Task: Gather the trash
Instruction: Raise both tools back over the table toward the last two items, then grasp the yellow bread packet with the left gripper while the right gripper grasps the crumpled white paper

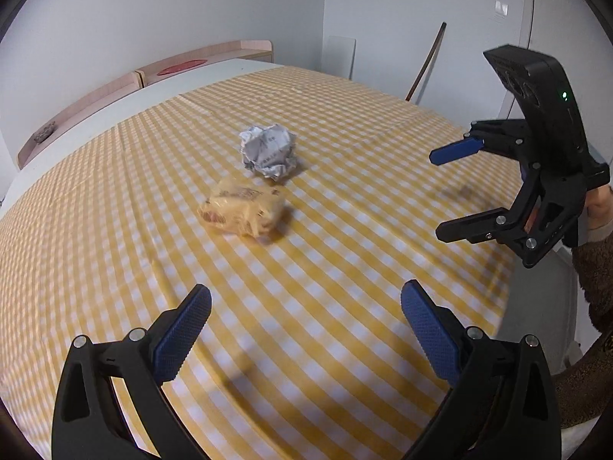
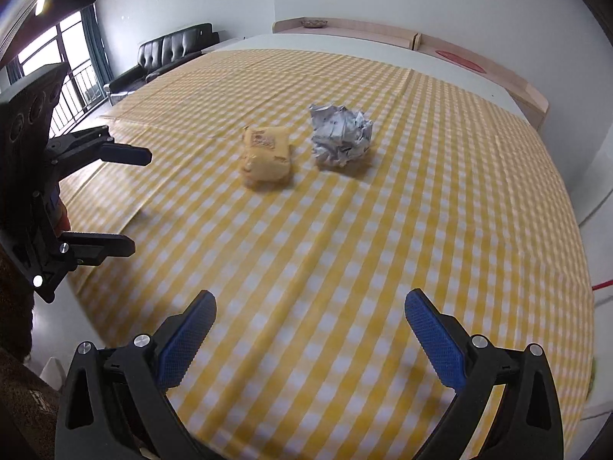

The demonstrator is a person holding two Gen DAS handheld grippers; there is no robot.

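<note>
Two pieces of trash lie side by side on the yellow checked tablecloth (image 1: 345, 268): a crumpled ball of printed white paper (image 1: 269, 151) (image 2: 340, 139) and a scrunched yellow wrapper (image 1: 241, 211) (image 2: 265, 156). My left gripper (image 1: 305, 301) (image 2: 134, 201) hovers open over the cloth, short of the wrapper, holding nothing. My right gripper (image 2: 310, 306) (image 1: 436, 195) is also open and empty, off to the right of the trash and above the cloth. Both grippers are well apart from the two pieces.
The cloth (image 2: 421, 230) covers a white table (image 1: 115, 99). Light wooden shelving (image 1: 95, 96) (image 2: 479, 50) runs along the far wall, with a red disc (image 1: 180, 67) on it. A black sofa (image 2: 172, 50) and a window stand at the left. A stick (image 1: 425, 63) leans in the corner.
</note>
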